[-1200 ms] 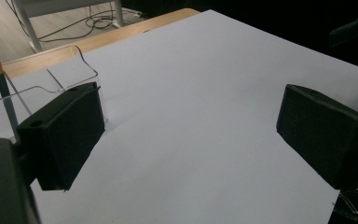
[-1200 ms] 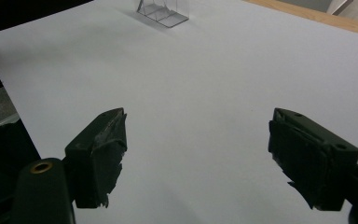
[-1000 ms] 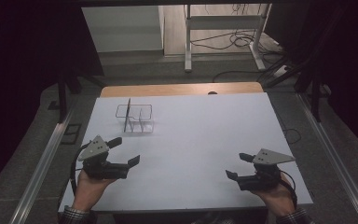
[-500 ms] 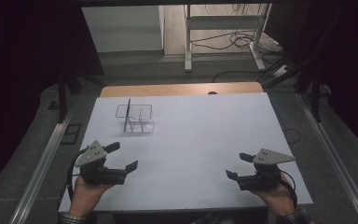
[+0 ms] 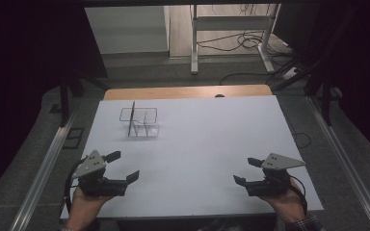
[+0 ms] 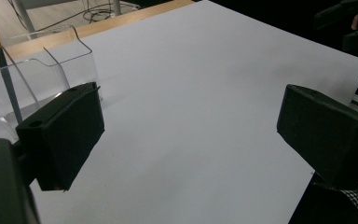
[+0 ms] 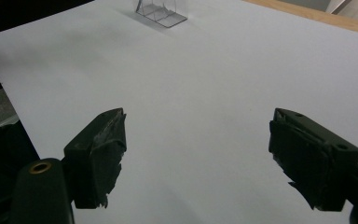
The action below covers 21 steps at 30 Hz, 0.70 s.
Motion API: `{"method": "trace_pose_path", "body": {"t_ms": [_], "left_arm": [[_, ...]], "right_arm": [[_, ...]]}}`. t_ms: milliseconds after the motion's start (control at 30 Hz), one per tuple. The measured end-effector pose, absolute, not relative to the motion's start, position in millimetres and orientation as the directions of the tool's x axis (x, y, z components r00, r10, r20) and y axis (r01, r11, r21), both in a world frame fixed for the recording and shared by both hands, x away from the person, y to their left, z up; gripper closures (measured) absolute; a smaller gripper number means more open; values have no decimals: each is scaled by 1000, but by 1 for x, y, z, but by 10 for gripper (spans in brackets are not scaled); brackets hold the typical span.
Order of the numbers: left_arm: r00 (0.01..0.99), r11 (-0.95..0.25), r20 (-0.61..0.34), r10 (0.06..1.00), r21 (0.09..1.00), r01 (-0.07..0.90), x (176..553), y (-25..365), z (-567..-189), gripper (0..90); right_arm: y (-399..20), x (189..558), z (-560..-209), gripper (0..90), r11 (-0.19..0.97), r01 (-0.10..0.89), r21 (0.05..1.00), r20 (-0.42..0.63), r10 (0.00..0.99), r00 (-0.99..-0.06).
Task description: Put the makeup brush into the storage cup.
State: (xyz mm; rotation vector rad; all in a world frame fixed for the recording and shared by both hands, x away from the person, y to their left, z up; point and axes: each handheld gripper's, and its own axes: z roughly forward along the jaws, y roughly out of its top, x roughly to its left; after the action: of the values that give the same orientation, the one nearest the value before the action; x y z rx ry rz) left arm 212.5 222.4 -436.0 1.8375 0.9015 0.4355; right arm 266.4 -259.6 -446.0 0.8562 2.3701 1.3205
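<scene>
A clear plastic holder (image 5: 139, 122) stands on the far left part of the white table top (image 5: 212, 139), with a thin pencil (image 5: 133, 115) upright in its left compartment. The left gripper (image 5: 123, 166) hovers at the near left edge, its jaws spread wide with nothing between them; the holder lies farther away and slightly to its right, well apart from the fingertips. In the left gripper view the holder (image 6: 51, 70) shows just past the left jaw, the pencil (image 6: 2, 60) leaning inside it. The right gripper (image 5: 245, 171) sits at the near right edge, jaws also parted and empty, pointing left across bare table. In the right gripper view the holder (image 7: 161, 11) appears far off.
</scene>
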Motion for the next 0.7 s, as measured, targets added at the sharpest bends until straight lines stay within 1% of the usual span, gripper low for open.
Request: {"method": "trace_pose_path", "body": {"t_ms": [700], "left_arm": [[646,-218,-101,756,893,394,194,228,-442,76]], "right_arm": [[-261,267,-446,194,399,360,843,33,630,-776]]}}
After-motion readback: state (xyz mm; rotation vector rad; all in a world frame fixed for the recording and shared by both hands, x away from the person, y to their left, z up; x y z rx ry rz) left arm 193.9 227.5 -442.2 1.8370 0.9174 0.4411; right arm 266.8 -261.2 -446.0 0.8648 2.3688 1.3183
